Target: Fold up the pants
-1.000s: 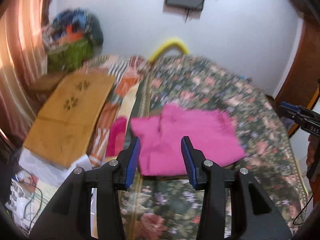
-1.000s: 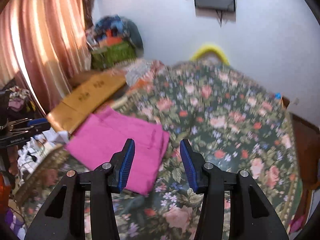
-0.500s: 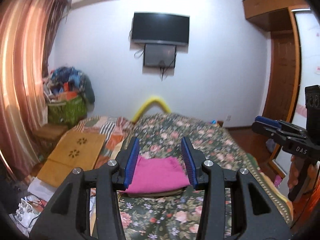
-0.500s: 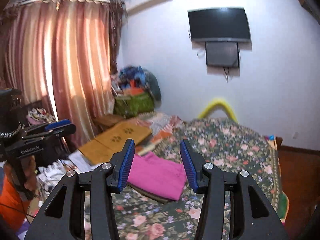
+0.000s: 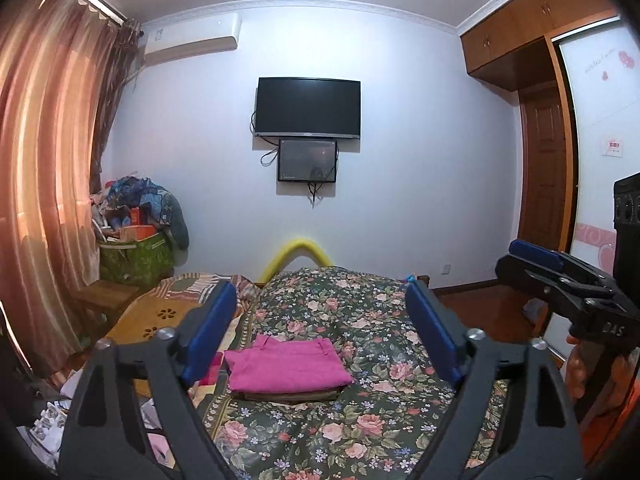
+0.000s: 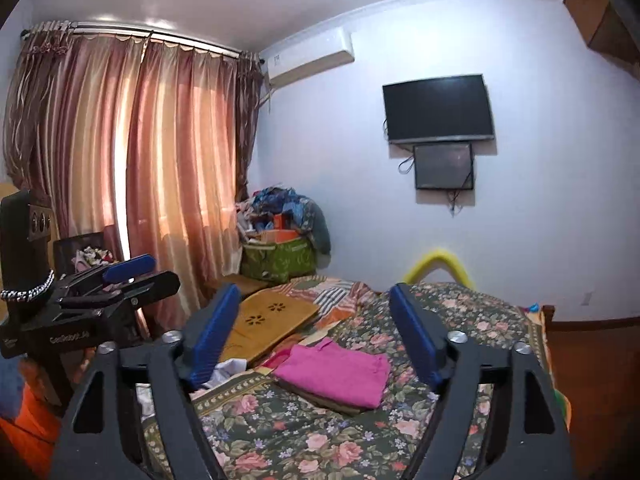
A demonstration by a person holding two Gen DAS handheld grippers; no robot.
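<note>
The pink pants (image 5: 288, 366) lie folded in a neat rectangle on the floral bedspread (image 5: 360, 420), on top of a darker folded garment (image 5: 288, 395). My left gripper (image 5: 320, 290) is held back from the bed and well above the pants. Its jaws are opening, with nothing between them. My right gripper (image 6: 314, 290) is likewise held off the pink pants (image 6: 334, 372), jaws opening and empty. Each gripper also shows in the other's view: the right gripper (image 5: 560, 280) at the right edge and the left gripper (image 6: 120, 276) at the left, each in a hand.
A yellow-brown board (image 5: 156, 320) and striped bedding lie left of the bed. A green bag (image 5: 136, 256) heaped with clothes stands in the corner by the curtain (image 5: 44, 184). A television (image 5: 308, 108) hangs on the far wall. A wooden wardrobe (image 5: 536, 16) is at right.
Both grippers have pulled back and up from the pants and tipped toward level, so the whole room shows. Both pairs of jaws have spread much wider. The pants lie still.
</note>
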